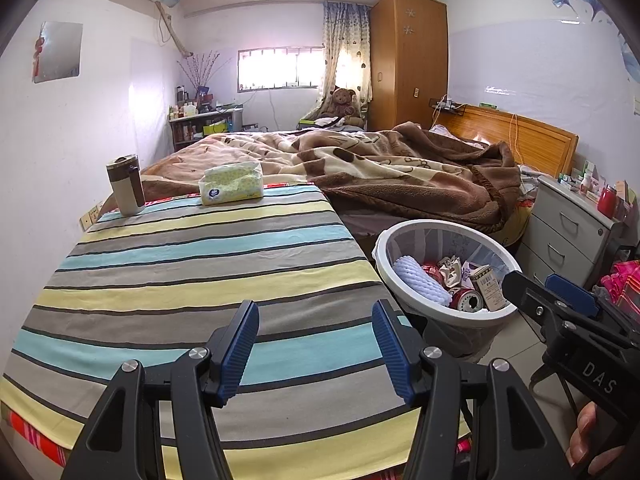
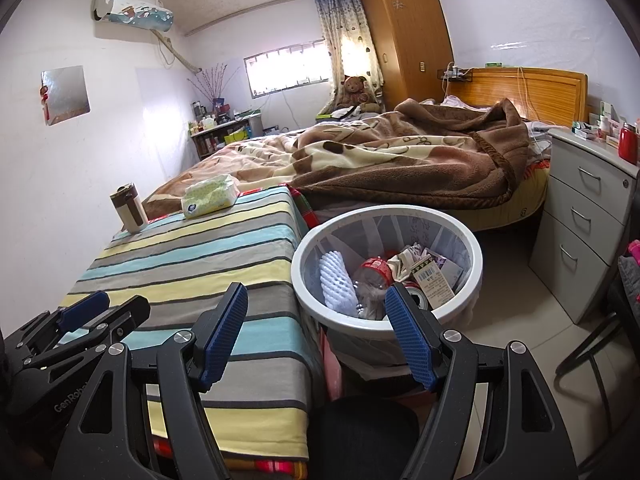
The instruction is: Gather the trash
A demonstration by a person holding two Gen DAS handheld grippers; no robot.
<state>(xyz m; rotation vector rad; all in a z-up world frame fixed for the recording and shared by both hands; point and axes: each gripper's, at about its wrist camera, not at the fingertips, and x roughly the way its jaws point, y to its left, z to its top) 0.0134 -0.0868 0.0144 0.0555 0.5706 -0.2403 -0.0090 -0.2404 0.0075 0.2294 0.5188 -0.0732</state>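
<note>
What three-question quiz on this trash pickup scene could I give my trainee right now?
1. True or false: the left gripper holds a piece of trash.
2. Which two things stand on the striped cloth?
A. tumbler and tissue pack
B. can and bottle
C. teddy bear and cup
3. Fill in: the white foam fruit net lies inside the ____.

Key:
1. False; both the left gripper and the right gripper are open and hold nothing.
2. A: the tumbler and the tissue pack.
3. Waste basket.
</note>
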